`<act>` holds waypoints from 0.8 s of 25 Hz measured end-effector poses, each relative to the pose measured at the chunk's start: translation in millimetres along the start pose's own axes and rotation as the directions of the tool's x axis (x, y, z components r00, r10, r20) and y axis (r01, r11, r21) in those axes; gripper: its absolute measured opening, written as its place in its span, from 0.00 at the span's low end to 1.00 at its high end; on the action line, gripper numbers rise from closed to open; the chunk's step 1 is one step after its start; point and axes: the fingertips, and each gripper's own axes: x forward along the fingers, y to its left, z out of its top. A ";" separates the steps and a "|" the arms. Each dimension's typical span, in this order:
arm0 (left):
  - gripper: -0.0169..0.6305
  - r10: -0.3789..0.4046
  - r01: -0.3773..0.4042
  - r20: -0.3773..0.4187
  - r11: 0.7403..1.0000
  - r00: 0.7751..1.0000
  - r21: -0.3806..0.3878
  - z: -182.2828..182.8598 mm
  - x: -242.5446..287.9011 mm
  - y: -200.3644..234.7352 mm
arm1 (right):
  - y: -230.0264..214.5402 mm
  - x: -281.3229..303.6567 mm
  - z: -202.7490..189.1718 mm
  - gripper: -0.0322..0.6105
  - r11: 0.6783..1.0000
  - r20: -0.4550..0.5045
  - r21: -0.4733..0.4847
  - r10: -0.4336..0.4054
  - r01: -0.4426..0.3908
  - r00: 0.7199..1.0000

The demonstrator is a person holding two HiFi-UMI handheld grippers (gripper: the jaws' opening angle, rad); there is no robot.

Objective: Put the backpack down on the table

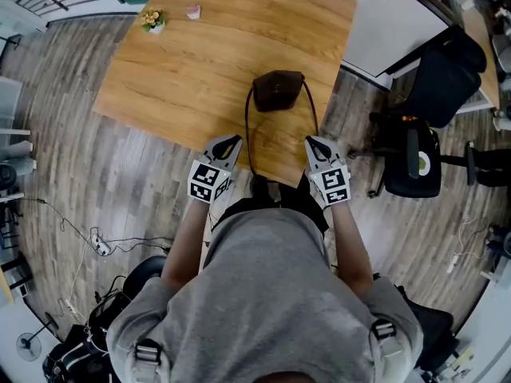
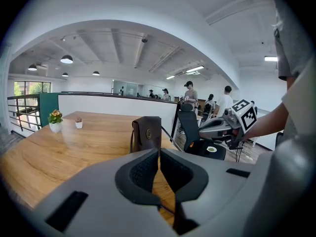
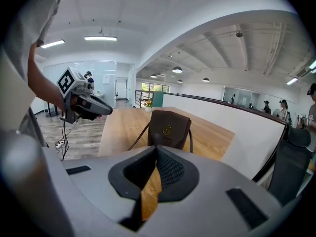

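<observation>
Left gripper (image 1: 231, 140): jaws are sitting clenched together, nothing between the pads. Right gripper (image 1: 314, 140): jaws are likewise sitting clenched, empty. The small dark-brown leather backpack (image 1: 278, 92) is standing upright on the light wooden table (image 1: 176, 62), at 12 o'clock from both grippers. Its thin dark straps (image 1: 248, 130) are trailing toward 6 o'clock.

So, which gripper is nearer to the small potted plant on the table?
Left. The left gripper hovers at the near edge of the table, diagonally across from the potted plant at the far left corner. The right gripper is at the same edge, farther right.
</observation>
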 end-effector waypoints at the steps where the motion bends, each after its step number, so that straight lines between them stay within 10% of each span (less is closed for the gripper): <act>1: 0.07 0.001 -0.001 0.000 1.000 1.000 -0.001 -0.4 -0.6 1.0 | 1.3 0.4 1.1 0.06 1.000 0.002 0.000 0.002 -0.002 1.000; 20: 0.07 -0.002 0.002 -0.008 1.000 1.000 -0.014 -6.7 -4.7 3.2 | 9.3 2.5 9.4 0.06 1.000 0.012 0.017 0.010 -0.010 1.000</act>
